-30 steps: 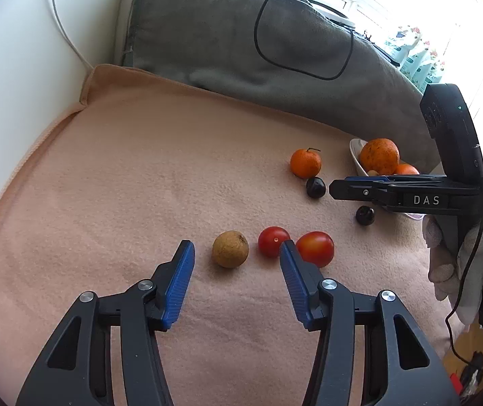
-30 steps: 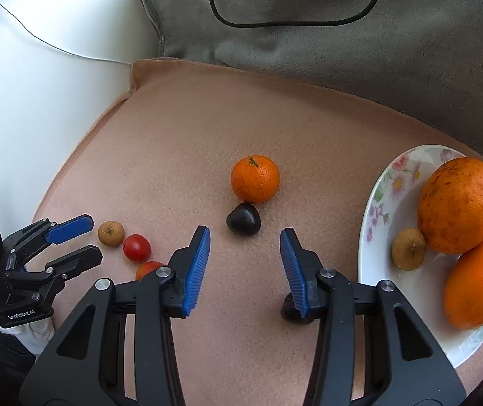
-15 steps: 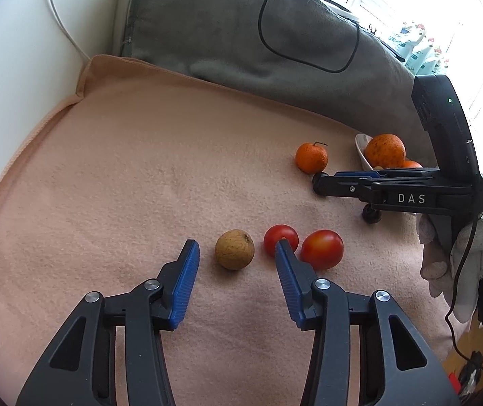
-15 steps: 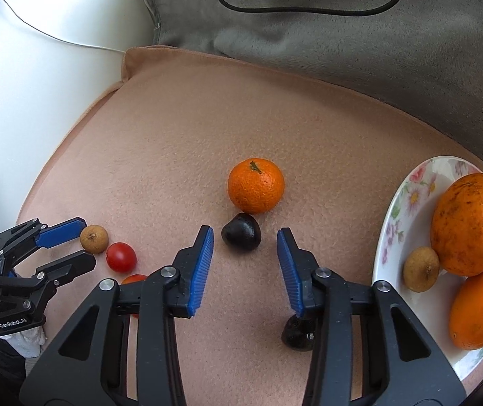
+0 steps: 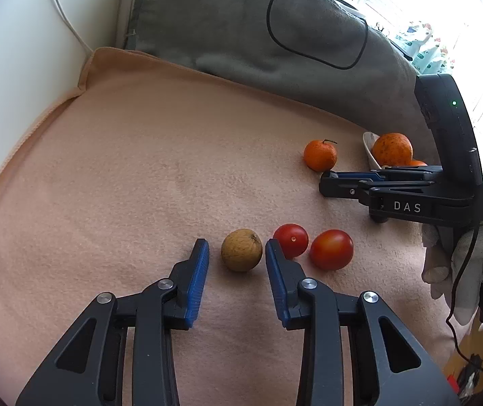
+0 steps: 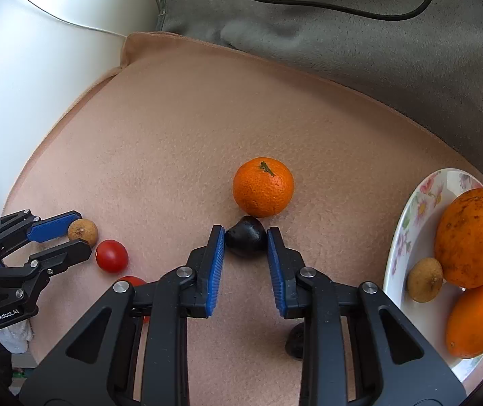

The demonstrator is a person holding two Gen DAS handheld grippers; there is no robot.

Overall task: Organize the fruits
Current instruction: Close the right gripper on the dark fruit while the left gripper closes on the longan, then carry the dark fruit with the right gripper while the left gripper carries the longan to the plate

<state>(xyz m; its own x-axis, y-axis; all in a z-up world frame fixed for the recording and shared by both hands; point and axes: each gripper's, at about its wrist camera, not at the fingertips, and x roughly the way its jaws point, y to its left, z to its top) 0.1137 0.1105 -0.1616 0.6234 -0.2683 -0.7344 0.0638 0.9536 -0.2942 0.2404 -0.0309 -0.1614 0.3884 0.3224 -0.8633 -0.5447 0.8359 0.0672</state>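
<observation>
A small brown round fruit (image 5: 241, 250) lies on the peach blanket (image 5: 140, 169) between the blue pads of my left gripper (image 5: 236, 243). Its jaws are closing and a thin gap still shows on the fruit's left side. Two red tomatoes (image 5: 291, 240) (image 5: 331, 249) lie just right of it. In the right wrist view my right gripper (image 6: 245, 230) is shut on a dark plum-like fruit (image 6: 245, 242), both pads against its sides. A mandarin (image 6: 263, 186) sits right behind that fruit. The flowered plate (image 6: 407, 223) at the right holds two oranges (image 6: 473, 237) and a small brown fruit (image 6: 424, 279).
A second dark fruit (image 6: 295, 340) lies partly hidden under the right finger. A grey cushion (image 5: 241, 34) with a black cable on it runs along the back, and a white wall (image 5: 21, 67) stands at the left. A gloved hand (image 5: 461, 270) holds the right gripper.
Both pairs of jaws have narrowed. The right gripper moved forward and closed on the dark fruit. The left jaws drew in around the brown fruit.
</observation>
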